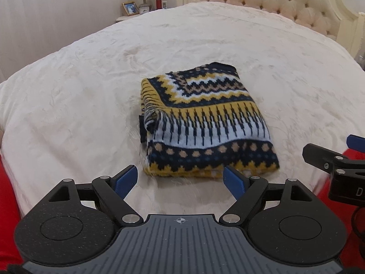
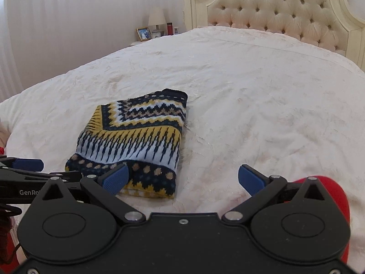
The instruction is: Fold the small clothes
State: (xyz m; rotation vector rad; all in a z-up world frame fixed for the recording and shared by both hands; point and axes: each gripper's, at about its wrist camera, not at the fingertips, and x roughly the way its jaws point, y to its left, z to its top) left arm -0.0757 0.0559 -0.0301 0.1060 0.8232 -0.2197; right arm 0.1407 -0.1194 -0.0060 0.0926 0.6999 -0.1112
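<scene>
A knitted sweater (image 1: 203, 123) patterned in navy, yellow, pale blue and tan lies folded into a compact rectangle on the cream bedspread (image 1: 79, 91). My left gripper (image 1: 181, 179) hovers just short of the sweater's near edge, open, with nothing between its blue pads. In the right wrist view the same sweater (image 2: 134, 141) sits ahead and to the left. My right gripper (image 2: 183, 180) is open too, holding nothing; its left pad overlaps the sweater's near right corner in the picture, and I cannot tell whether it touches. Each gripper shows at the edge of the other's view.
A tufted cream headboard (image 2: 285, 16) stands at the far end of the bed. A nightstand beyond the bed holds a lamp (image 2: 157, 19), a picture frame (image 2: 143, 34) and a red bottle (image 2: 169, 28). Red fabric (image 2: 337, 196) shows close by on the right.
</scene>
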